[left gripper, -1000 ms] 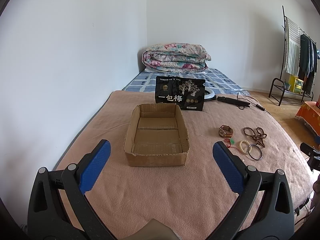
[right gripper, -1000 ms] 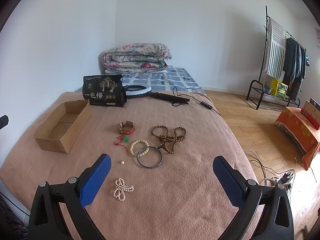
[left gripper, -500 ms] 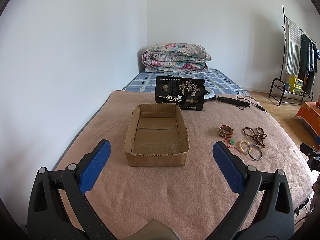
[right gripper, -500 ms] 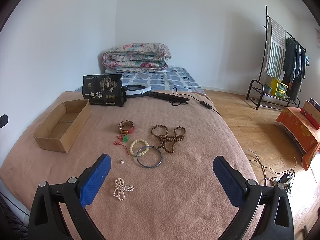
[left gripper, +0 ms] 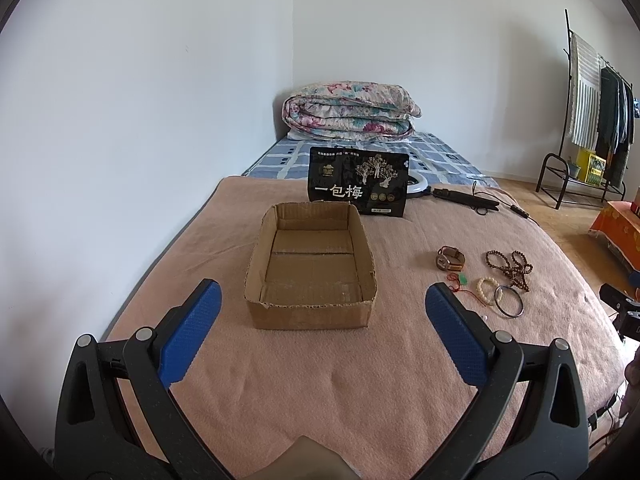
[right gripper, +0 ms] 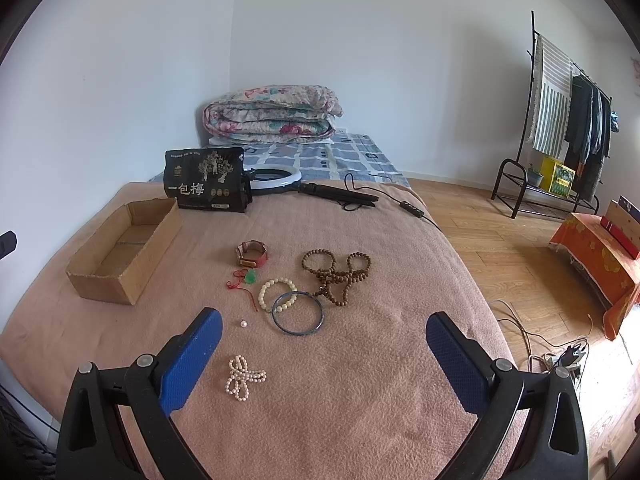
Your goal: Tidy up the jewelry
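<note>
An empty cardboard box [left gripper: 312, 268] [right gripper: 120, 252] sits on the pink blanket. My left gripper [left gripper: 320, 320] is open and empty, in front of the box. Jewelry lies to the box's right: a watch [right gripper: 251, 253], a red cord with a green pendant [right gripper: 244, 282], a cream bead bracelet [right gripper: 276, 294], a dark bangle [right gripper: 297, 313], a brown bead necklace [right gripper: 336, 272], a single pearl [right gripper: 243, 323] and a pearl piece [right gripper: 242, 378]. My right gripper [right gripper: 324, 344] is open and empty, above the blanket near the pearl piece.
A black pouch [left gripper: 358, 186] stands behind the box. A ring light [right gripper: 276, 178] with a black handle and cable lies beyond. A folded quilt [left gripper: 348, 110] is at the wall. A clothes rack [right gripper: 560, 120] and an orange box [right gripper: 600, 256] stand on the floor, right.
</note>
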`<control>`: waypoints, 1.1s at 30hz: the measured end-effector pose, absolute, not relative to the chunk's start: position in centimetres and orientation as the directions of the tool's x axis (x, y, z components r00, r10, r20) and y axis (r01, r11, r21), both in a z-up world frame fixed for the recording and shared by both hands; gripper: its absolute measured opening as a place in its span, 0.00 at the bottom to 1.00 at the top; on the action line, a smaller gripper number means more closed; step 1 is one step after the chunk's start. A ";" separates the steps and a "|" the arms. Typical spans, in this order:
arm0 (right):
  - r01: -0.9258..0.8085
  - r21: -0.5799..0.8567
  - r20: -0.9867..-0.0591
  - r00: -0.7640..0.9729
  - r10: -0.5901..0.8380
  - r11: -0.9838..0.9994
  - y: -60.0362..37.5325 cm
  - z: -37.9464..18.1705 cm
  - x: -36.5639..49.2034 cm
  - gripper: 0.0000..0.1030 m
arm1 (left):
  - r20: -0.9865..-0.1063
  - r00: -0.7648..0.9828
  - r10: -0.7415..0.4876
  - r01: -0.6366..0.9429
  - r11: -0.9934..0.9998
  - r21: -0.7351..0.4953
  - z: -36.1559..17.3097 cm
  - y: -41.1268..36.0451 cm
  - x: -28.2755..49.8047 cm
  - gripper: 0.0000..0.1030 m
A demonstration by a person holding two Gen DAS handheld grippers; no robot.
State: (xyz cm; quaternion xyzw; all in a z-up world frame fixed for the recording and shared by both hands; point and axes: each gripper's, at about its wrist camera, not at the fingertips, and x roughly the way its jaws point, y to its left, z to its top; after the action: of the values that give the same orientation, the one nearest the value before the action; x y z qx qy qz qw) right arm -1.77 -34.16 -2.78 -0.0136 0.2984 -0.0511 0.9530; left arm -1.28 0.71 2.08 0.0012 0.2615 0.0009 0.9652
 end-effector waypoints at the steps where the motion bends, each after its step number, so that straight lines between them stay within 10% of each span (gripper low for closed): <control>1: 0.092 -0.056 -0.568 0.816 -0.107 0.994 -34.3 -2.9 -1.8 1.00 | -0.511 0.859 -0.002 0.004 1.000 0.003 2.1 0.3 -1.1 1.00; 19: 0.115 -0.014 -0.586 0.804 -0.101 0.993 -37.4 -3.3 -0.1 1.00 | -0.645 0.750 -0.150 0.211 0.977 0.018 -0.5 -5.8 2.3 1.00; 33: 0.067 -0.010 -0.694 0.718 -0.055 0.998 -39.5 -5.3 5.2 1.00 | -0.749 0.578 -0.324 0.378 0.920 -0.107 -4.6 -11.5 3.9 0.68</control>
State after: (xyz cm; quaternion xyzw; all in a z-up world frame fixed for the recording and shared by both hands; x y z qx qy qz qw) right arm 5.23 -39.51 -5.30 0.0080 0.3744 -0.0327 0.9267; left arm 3.88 -11.46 -4.61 0.0320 0.4147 -0.1977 0.8876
